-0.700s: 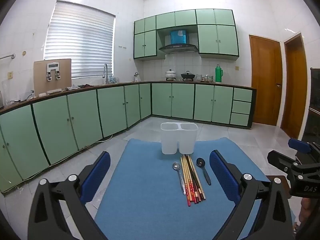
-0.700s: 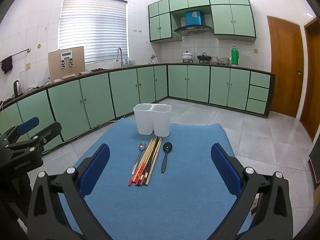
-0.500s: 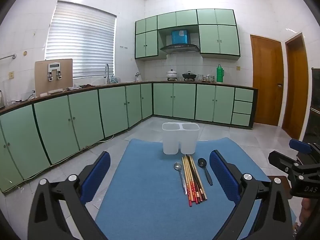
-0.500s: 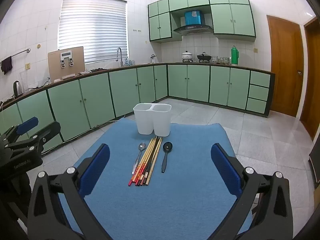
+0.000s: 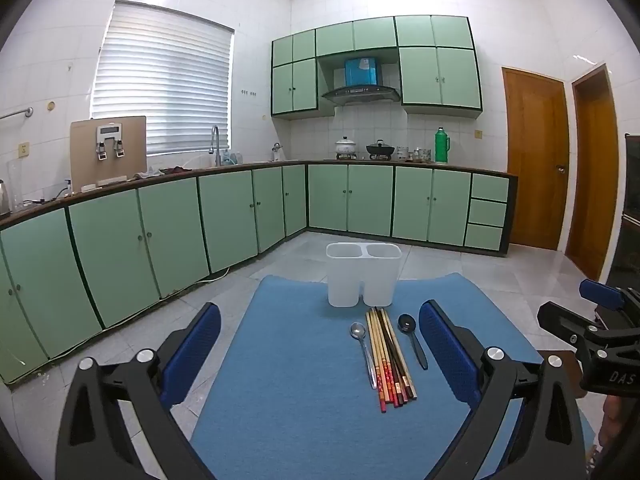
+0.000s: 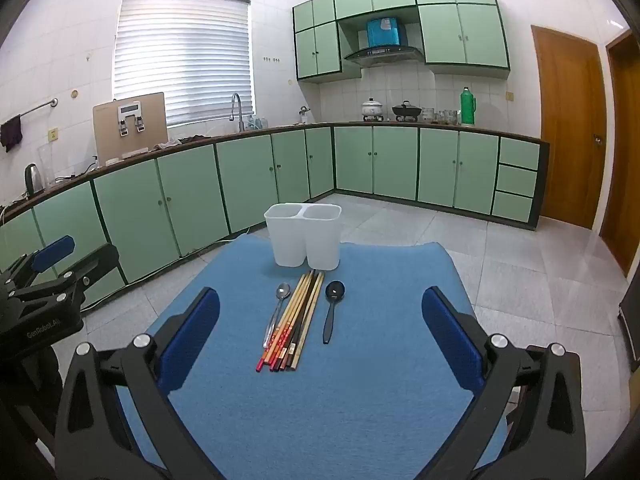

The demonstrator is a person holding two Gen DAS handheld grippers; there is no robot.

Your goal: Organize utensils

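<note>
1. My left gripper (image 5: 320,354) hangs above the near end of the blue mat (image 5: 288,392), its fingers spread wide and holding nothing.
2. My right gripper (image 6: 320,338) hangs over the same mat (image 6: 360,392), also spread wide with nothing between its fingers.
3. A white two-cup holder (image 5: 363,274) stands upright at the far end of the mat; from here I see nothing inside either cup (image 6: 303,236).
4. Just in front of the holder lies a bundle of chopsticks (image 5: 390,356), side by side, pointing toward it (image 6: 294,320).
5. A metal spoon (image 5: 363,346) lies flat just left of the chopsticks, bowl toward the holder (image 6: 276,312).
6. A black spoon (image 5: 412,340) lies flat just right of the chopsticks, slightly apart from them, bowl toward the holder (image 6: 332,308).
7. Neither gripper touches any utensil; all of them rest on the mat, outside the holder.
</note>
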